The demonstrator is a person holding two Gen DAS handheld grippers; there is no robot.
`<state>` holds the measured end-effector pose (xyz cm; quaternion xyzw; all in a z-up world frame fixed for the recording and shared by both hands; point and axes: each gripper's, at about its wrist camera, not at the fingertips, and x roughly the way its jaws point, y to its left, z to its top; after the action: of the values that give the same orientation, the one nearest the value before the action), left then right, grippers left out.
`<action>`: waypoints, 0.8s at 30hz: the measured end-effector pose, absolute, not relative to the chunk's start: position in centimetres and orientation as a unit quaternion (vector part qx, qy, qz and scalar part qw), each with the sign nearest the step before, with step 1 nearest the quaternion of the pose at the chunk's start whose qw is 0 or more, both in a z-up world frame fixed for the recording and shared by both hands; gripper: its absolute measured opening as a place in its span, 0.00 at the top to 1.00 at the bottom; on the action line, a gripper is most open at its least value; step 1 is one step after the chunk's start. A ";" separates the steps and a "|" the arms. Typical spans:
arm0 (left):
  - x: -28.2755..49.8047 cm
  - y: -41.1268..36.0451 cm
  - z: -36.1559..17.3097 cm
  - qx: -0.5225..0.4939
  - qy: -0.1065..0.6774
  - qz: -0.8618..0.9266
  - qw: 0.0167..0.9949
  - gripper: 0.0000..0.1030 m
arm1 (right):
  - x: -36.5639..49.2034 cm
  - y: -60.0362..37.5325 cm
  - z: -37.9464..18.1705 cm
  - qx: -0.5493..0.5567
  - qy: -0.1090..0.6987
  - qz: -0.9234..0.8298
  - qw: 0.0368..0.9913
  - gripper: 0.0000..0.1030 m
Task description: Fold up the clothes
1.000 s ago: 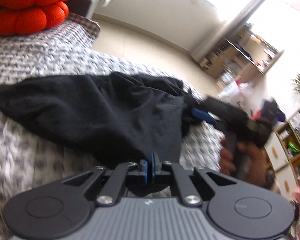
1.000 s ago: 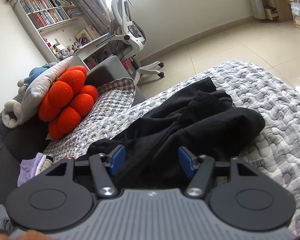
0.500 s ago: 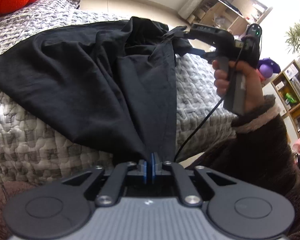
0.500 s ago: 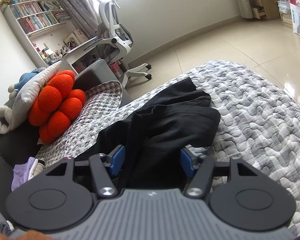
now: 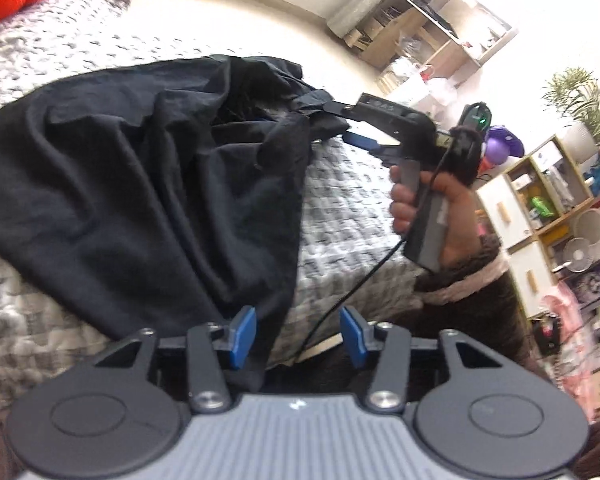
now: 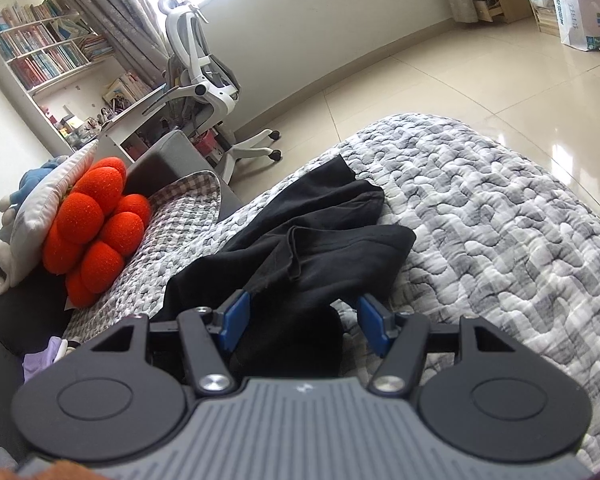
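A black garment (image 5: pixel 140 168) lies bunched on a grey-and-white quilted bed cover (image 5: pixel 340 208). My left gripper (image 5: pixel 298 336) is at the garment's near hem with its jaws opening. The hem hangs between the blue pads beside the left pad (image 5: pixel 242 336), and neither pad presses on it. In the left wrist view a hand (image 5: pixel 452 208) holds my right gripper (image 5: pixel 338 122) at the garment's far corner, with cloth draped over its upper finger. In the right wrist view the garment (image 6: pixel 320 248) lies bunched between the wide-open pads of the right gripper (image 6: pixel 300 320), ungripped.
An orange ball cushion (image 6: pixel 96 232) and a grey pillow sit at the head end. A white office chair (image 6: pixel 204 80) and a bookshelf (image 6: pixel 40 52) stand beyond the bed on a tiled floor. Wooden shelves (image 5: pixel 540 200) stand to the right. A black cable (image 5: pixel 352 292) hangs from the right gripper.
My left jaws were shut on the garment's hem and have now sprung apart, letting the hem go slack. The right gripper stays open at the far corner.
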<state>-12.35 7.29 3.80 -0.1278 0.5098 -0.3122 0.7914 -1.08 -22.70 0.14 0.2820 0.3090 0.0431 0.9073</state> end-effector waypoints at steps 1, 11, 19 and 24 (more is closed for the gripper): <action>-12.0 6.9 3.9 -0.127 0.506 -0.314 0.793 0.53 | -1.1 -22.8 0.2 0.281 0.309 0.043 0.908 0.38; -6.4 3.8 7.2 -0.035 0.401 -0.212 0.890 0.46 | -0.8 -23.0 0.3 0.292 0.308 0.045 0.904 0.38; 3.1 0.0 6.6 -0.011 0.361 -0.163 0.918 0.12 | -0.5 -21.8 -0.1 0.309 0.320 0.053 0.894 0.38; 9.8 -5.3 2.9 0.051 0.361 -0.152 0.919 0.12 | 0.1 -21.2 -0.3 0.317 0.334 0.064 0.885 0.38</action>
<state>9.81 -5.30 2.94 0.0511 0.3608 -0.1521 0.9188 0.07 -21.18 -0.27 0.3168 0.3341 0.0644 0.8854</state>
